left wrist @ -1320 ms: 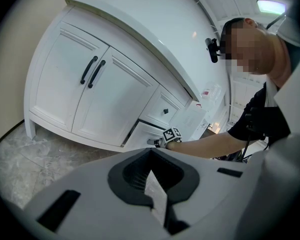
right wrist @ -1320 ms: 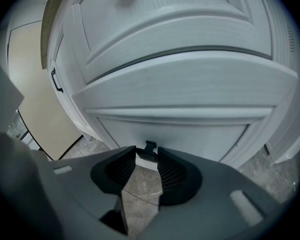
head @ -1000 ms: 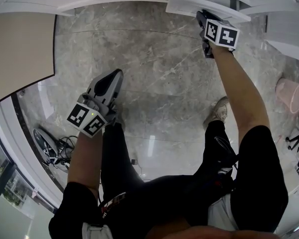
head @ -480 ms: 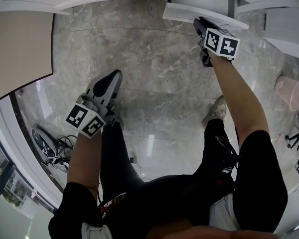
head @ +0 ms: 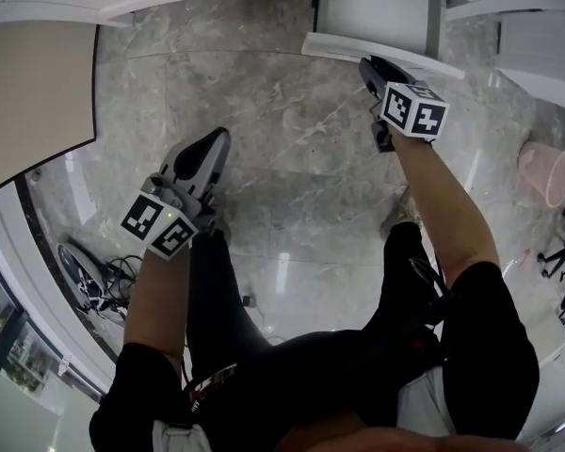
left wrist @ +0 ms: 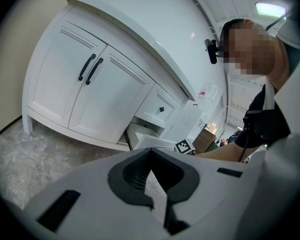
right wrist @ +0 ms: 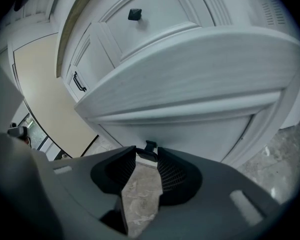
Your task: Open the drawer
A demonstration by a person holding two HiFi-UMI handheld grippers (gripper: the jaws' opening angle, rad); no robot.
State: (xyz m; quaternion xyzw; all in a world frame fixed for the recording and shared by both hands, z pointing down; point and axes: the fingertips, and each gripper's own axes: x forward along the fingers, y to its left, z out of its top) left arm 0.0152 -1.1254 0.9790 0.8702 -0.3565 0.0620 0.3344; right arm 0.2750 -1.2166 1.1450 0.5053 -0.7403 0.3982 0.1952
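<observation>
right gripper [right wrist: 147,154]: jaws part-way closed and clamped on the black knob [right wrist: 149,146]. A pad sits on each side of it.
left gripper [left wrist: 150,152]: jaws closed tip to tip, nothing in them. It hangs idle over the floor [head: 292,177], well apart from the cabinet [left wrist: 85,89].
drawer [head: 358,47]: lowest one in the white cabinet, under the upper drawer [right wrist: 155,19], which is shut. Its front stands clear of the cabinet face.
change: over the last second the drawer front and my right gripper come back toward me together. The head view shows more of the drawer box behind the front. The left gripper stays put.
meaning: the pull works and the grip isn't slipping, so I judge the drawer well open and the task nearly done. Either a little more travel or stop here.
risk: the knob is small, so an off-axis pull could slip the jaws off.
</observation>
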